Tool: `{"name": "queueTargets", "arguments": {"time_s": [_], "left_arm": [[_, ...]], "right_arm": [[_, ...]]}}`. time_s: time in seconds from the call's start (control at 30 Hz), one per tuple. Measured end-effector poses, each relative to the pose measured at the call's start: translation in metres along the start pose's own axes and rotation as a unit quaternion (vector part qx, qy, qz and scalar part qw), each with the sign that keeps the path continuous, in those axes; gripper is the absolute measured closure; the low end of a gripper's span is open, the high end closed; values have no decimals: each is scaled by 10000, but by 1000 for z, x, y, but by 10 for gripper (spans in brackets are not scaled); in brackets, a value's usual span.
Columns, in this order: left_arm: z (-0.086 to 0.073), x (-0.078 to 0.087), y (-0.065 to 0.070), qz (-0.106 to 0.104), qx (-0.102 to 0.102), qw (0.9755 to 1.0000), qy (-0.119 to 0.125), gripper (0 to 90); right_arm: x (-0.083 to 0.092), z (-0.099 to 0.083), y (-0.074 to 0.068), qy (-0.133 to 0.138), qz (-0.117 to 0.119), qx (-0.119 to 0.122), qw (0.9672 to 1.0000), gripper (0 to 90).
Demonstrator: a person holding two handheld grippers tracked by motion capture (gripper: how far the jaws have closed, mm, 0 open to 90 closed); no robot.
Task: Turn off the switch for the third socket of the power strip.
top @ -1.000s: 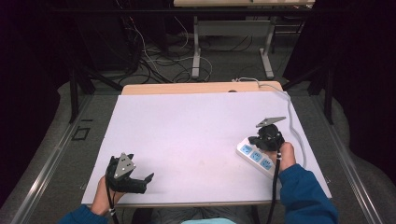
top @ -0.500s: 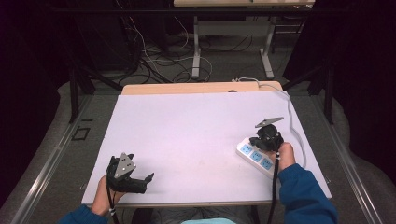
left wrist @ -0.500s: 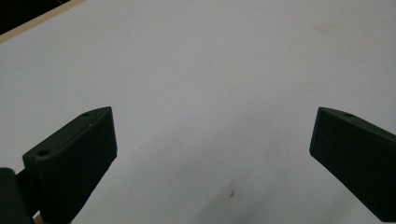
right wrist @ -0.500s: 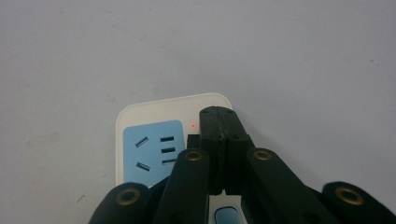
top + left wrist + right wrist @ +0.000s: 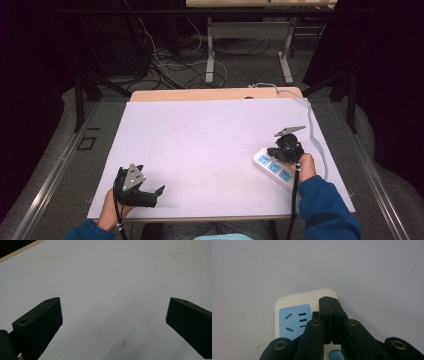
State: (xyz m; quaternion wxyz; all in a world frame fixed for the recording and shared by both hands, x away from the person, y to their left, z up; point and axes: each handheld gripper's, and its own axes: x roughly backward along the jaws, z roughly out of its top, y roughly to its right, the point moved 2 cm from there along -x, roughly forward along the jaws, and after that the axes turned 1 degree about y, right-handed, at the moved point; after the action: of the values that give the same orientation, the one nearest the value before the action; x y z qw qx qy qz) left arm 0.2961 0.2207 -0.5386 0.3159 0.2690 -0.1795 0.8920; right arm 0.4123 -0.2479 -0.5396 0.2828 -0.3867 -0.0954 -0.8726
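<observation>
A white power strip (image 5: 272,167) with blue sockets lies at the right of the white table cover (image 5: 200,135). My right gripper (image 5: 276,151) hovers over its far end, jaws shut. In the right gripper view the closed tips of that gripper (image 5: 328,300) sit on or just above the strip's end (image 5: 294,317), beside a small red light (image 5: 315,306); nothing is between the jaws. My left gripper (image 5: 150,180) rests at the front left corner, held in a hand. Its jaws stand wide open over bare cover (image 5: 113,312).
The strip's white cable (image 5: 312,125) runs along the right edge to the back of the table. A wooden table edge (image 5: 200,94) shows beyond the cover. Loose cables (image 5: 165,65) and table legs lie on the floor behind.
</observation>
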Motion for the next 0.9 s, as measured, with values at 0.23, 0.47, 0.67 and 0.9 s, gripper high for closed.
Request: {"name": "queueTargets", "arguments": {"time_s": [0.23, 0.47, 0.67, 0.9], "left_arm": [[0, 0, 0, 1, -4, 10000, -1, 5], [0, 0, 0, 6, -11, 10000, 0, 5], [0, 0, 0, 5, -12, 10000, -8, 5], [0, 0, 0, 4, -14, 10000, -4, 5]], "right_arm": [[0, 0, -1, -3, -45, -32, 10000, 900], [0, -1, -1, 10, -27, -36, 10000, 900], [0, -1, -1, 29, -53, -44, 10000, 900], [0, -1, -1, 32, -65, -56, 10000, 900]]}}
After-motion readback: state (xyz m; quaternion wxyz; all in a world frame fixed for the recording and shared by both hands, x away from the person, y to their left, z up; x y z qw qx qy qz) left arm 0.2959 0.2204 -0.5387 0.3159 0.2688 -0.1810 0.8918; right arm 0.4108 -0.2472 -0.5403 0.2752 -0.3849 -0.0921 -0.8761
